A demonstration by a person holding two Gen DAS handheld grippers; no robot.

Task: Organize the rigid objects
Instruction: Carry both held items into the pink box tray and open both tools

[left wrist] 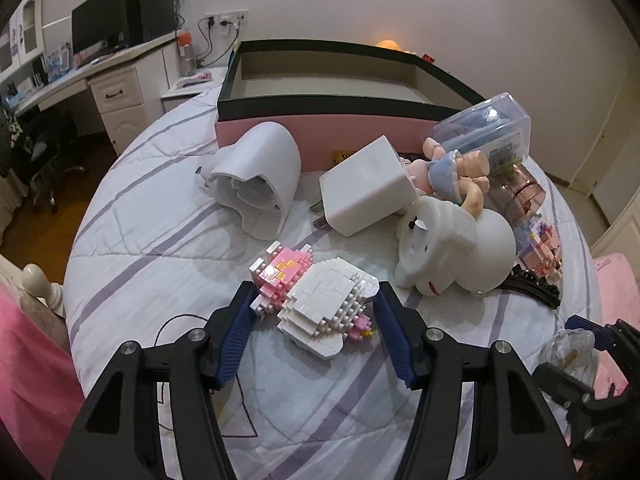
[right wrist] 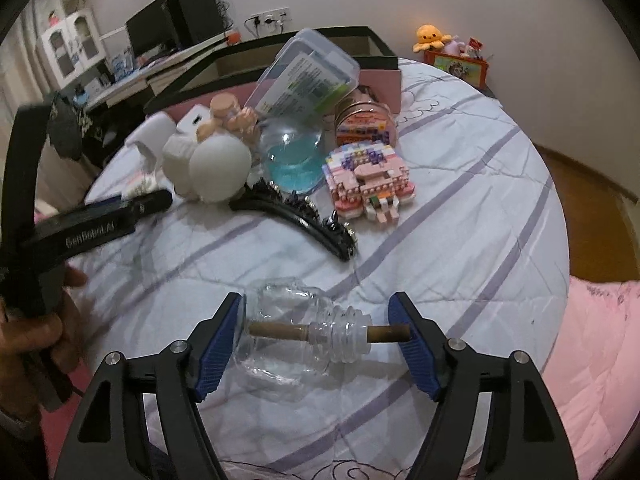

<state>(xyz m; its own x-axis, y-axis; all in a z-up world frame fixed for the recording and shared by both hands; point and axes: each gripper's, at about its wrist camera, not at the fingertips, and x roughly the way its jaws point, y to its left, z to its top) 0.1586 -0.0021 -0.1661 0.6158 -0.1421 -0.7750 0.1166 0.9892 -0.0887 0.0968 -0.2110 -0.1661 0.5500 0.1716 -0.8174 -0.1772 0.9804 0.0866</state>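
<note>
A pink and white block figure (left wrist: 316, 300) lies on the striped bedcover between the open fingers of my left gripper (left wrist: 312, 304); whether the pads touch it I cannot tell. A clear glass bottle with a cork (right wrist: 296, 332) lies on its side between the open fingers of my right gripper (right wrist: 320, 328); the cork's end is at the right pad. The bottle also shows in the left wrist view (left wrist: 568, 354). A large open box with a pink wall and black rim (left wrist: 320, 128) stands behind the objects.
On the bed lie a white shell piece (left wrist: 260, 176), a white charger (left wrist: 368, 184), a white rounded toy (left wrist: 456, 252), a doll (left wrist: 456, 168), a clear case (right wrist: 308, 76), a black hair clip (right wrist: 304, 216), a pink block model (right wrist: 368, 176). A desk stands far left.
</note>
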